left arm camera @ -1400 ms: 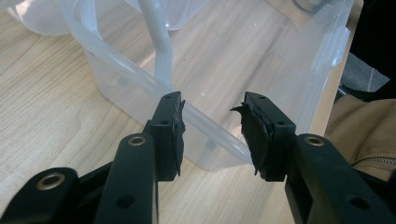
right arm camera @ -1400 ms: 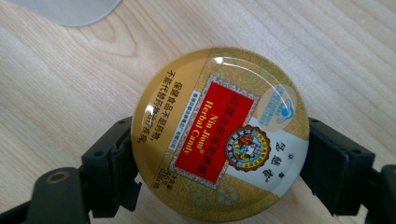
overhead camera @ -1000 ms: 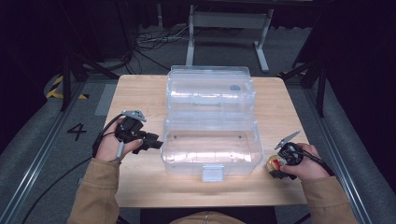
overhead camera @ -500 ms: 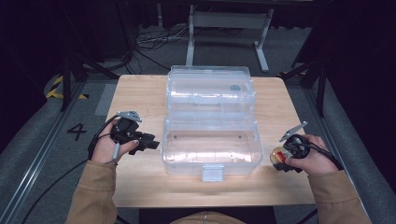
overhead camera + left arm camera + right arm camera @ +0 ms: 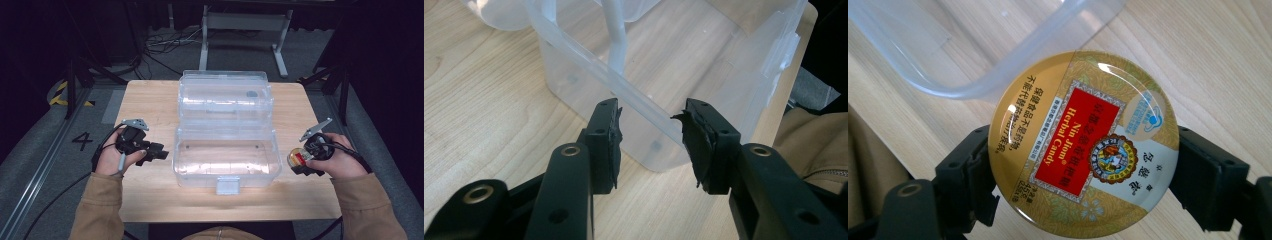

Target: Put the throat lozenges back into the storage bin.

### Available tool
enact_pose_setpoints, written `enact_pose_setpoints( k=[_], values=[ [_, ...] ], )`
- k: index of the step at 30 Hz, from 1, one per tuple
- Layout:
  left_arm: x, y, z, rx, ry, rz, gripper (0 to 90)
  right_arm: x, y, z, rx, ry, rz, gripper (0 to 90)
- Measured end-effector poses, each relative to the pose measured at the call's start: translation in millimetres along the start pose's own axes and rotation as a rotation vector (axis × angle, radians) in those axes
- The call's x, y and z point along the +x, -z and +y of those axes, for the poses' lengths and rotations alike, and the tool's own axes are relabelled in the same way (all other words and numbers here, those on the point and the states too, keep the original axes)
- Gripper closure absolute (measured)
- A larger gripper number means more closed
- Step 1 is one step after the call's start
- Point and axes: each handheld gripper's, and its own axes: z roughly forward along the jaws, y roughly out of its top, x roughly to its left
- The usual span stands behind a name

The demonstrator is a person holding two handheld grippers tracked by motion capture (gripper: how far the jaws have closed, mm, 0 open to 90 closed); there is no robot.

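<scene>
Gold tin [image 5: 1083,142] sits clamped in the right gripper [image 5: 306,159], now lifted off the table's [image 5: 150,100] right edge beside the open clear box [image 5: 227,165], ready to go in. The left gripper [image 5: 651,142] waits, jaws apart and empty.

table [image 5: 150,200]: light wood, rectangular | floor mark "4" [image 5: 81,141]: just left of table | yellow-black striped tape [image 5: 60,94]: far left floor | grey metal stand [image 5: 245,22]: beyond table's far edge | cables [image 5: 160,47]: loose beside stand
</scene>
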Motion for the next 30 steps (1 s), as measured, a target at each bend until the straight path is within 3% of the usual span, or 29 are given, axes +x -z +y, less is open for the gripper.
enact_pose_setpoints(
  k=[18,30],
  values=[
    [1.2,1.4,-0.6,-0.007,0.004,-0.003,59.2,16.3,18.8,36.3,-0.017,0.080,0.025,20.0],
    [2.2,2.5,-1.0,-0.010,0.004,-0.002,59.3,30.8,17.6,60.0,-0.011,0.139,0.039,20.0]
  ],
)
